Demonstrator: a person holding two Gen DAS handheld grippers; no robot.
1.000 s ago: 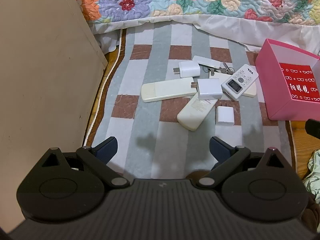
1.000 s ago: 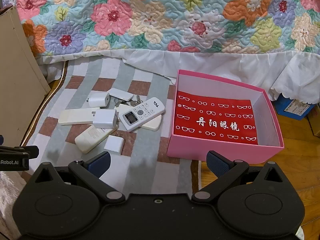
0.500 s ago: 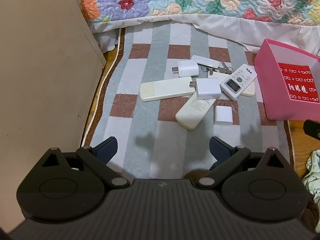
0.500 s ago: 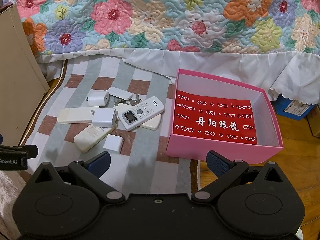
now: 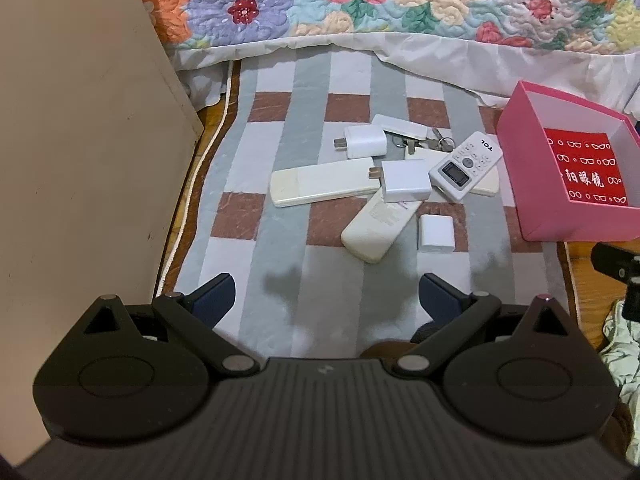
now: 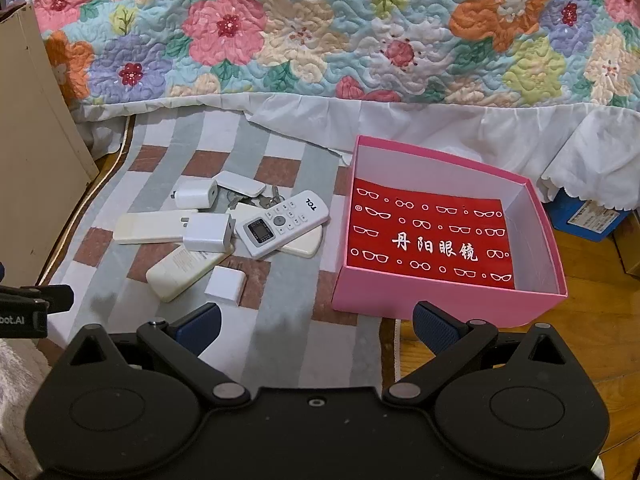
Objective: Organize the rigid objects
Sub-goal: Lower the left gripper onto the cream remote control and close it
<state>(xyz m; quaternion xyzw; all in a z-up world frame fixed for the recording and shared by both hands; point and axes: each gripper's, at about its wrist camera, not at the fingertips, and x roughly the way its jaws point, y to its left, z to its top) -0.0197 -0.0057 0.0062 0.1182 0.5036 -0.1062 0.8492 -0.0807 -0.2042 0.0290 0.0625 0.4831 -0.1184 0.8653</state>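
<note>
A pile of white objects lies on a checked mat (image 5: 280, 264): a TCL remote (image 5: 466, 170) (image 6: 282, 222), two cream remotes (image 5: 324, 188) (image 5: 378, 226), several white chargers (image 5: 404, 180) (image 5: 436, 234) (image 5: 366, 141) and keys (image 5: 438, 143). An open pink box (image 6: 440, 304) (image 5: 576, 220) with a red printed floor stands right of the pile, with nothing in it. My left gripper (image 5: 326, 298) is open and empty, hovering in front of the pile. My right gripper (image 6: 316, 326) is open and empty, in front of the box's left corner.
A floral quilt with a white skirt (image 6: 360, 52) hangs behind the mat. A beige cabinet panel (image 5: 80, 140) stands on the left. Wooden floor (image 6: 592, 320) and a blue box (image 6: 580, 216) lie to the right. The left gripper's edge (image 6: 28, 308) shows in the right wrist view.
Both views have shifted slightly: the pile and box sit a little lower and nearer. Both grippers stay open and empty; nothing on the mat has moved.
</note>
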